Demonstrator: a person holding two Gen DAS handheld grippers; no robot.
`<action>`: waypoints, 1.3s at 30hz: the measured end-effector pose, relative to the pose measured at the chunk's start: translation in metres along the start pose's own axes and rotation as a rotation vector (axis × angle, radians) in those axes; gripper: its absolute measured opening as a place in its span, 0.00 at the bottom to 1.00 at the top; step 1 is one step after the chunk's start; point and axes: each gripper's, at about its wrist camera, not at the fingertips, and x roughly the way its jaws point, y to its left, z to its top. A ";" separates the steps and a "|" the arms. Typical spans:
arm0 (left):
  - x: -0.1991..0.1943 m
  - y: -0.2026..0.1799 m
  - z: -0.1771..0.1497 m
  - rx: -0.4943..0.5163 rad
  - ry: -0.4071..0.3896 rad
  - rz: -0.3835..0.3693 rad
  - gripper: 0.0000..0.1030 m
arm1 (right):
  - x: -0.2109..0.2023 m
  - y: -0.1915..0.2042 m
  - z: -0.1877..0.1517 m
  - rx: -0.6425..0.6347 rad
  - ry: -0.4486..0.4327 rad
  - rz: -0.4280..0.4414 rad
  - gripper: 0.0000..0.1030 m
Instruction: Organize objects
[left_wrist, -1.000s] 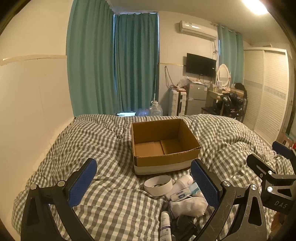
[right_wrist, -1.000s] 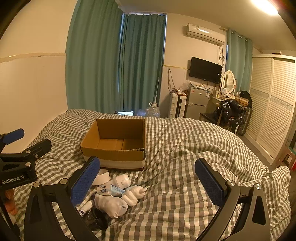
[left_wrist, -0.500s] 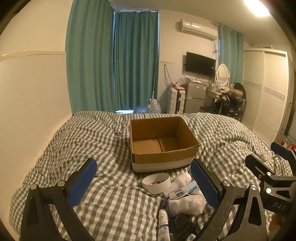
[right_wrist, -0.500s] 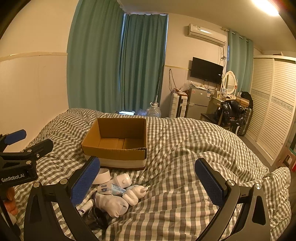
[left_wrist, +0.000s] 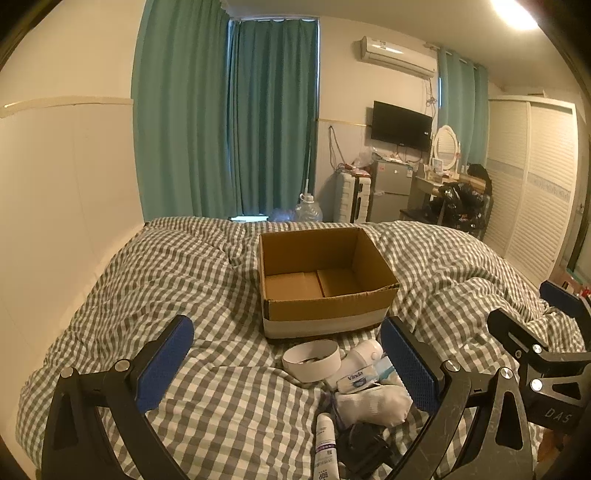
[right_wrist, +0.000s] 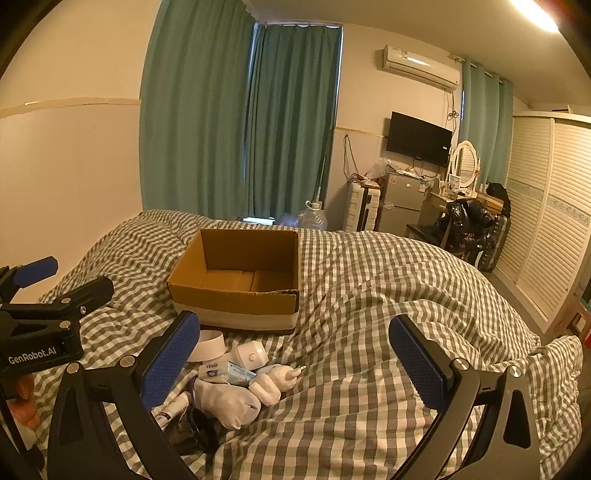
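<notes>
Both hand-held grippers, left (left_wrist: 286, 363) and right (right_wrist: 295, 354), gape empty above the pile (left_wrist: 354, 384) at lower centre. On the soft bed (left_wrist: 177, 280), a grab might scatter it short of the box (left_wrist: 325, 280)

Left tool (left_wrist: 288, 363) and right tool (right_wrist: 295, 360) both held level, jaws spread wide.

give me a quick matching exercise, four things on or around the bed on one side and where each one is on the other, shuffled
Things:
1. cardboard box
2. white tape ring
3. television
4. air conditioner

Places:
a. high on the wall, near the ceiling
b. on the wall, above the small fridge
c. mid-bed, open and empty
d. on the duvet, just in front of the box

Pairs: 1-c, 2-d, 3-b, 4-a
</notes>
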 end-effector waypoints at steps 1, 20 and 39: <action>-0.001 0.000 0.000 0.001 -0.003 -0.004 1.00 | 0.000 0.000 0.000 0.001 0.000 0.001 1.00; -0.011 -0.001 0.009 -0.004 -0.023 -0.034 1.00 | -0.006 -0.003 0.009 -0.006 -0.013 -0.012 1.00; 0.063 0.008 -0.010 0.023 0.174 -0.011 1.00 | 0.056 -0.003 -0.005 -0.033 0.126 0.060 0.96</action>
